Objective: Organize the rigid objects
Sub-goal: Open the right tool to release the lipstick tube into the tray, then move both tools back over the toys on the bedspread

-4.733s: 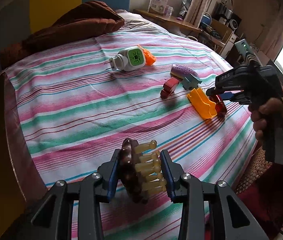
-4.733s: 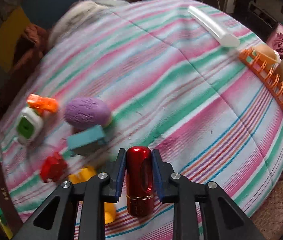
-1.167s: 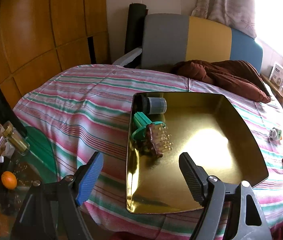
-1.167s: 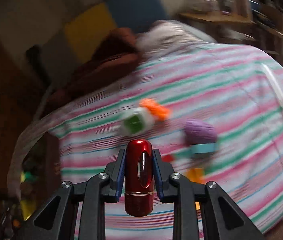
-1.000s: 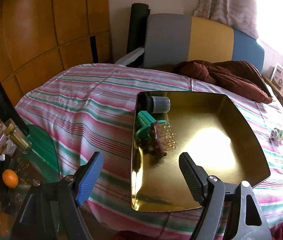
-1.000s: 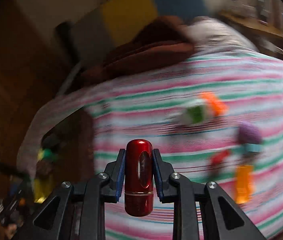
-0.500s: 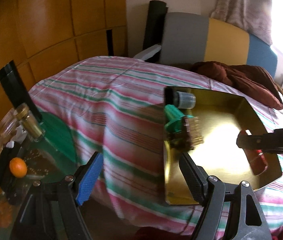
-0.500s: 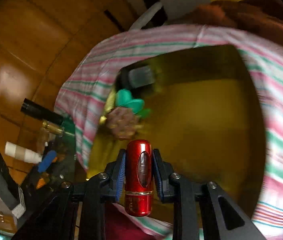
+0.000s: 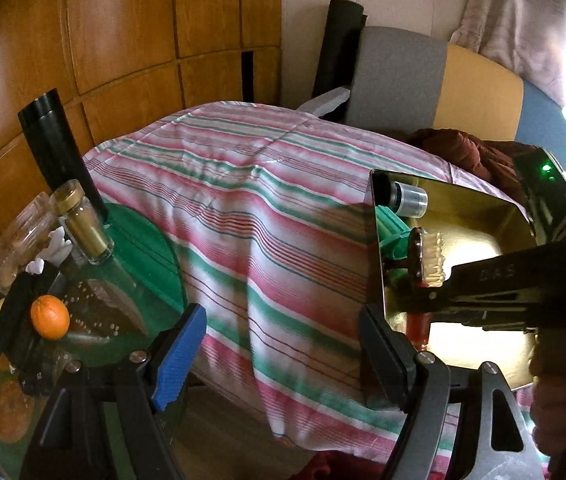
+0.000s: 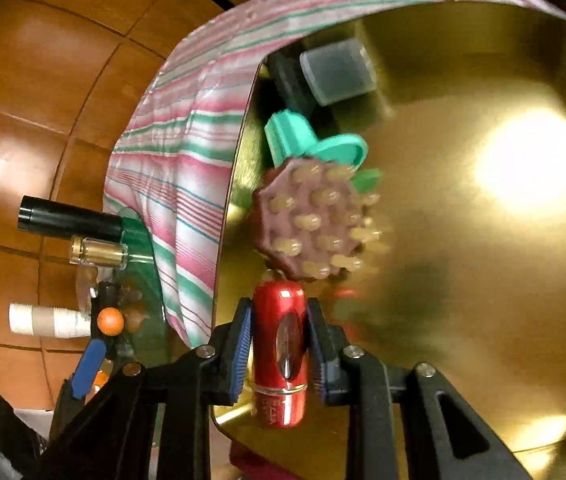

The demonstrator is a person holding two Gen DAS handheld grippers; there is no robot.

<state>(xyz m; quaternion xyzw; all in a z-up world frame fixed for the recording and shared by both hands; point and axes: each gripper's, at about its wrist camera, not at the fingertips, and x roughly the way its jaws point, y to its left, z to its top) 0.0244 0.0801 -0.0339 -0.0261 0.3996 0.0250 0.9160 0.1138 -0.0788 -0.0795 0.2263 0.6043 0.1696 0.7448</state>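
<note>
Red cylinder [image 10: 280,354] in down-tilted right gripper [image 10: 279,348]

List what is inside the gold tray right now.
Inside the gold tray: a brown bristled brush, a green plastic piece partly under it, and a grey-capped container. The red cylinder hides the floor beneath it.

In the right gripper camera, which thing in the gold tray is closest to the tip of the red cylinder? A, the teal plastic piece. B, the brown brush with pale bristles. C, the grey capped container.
B: the brown brush lies just beyond the red cylinder, while the teal piece and grey container lie farther up the gold tray.
</note>
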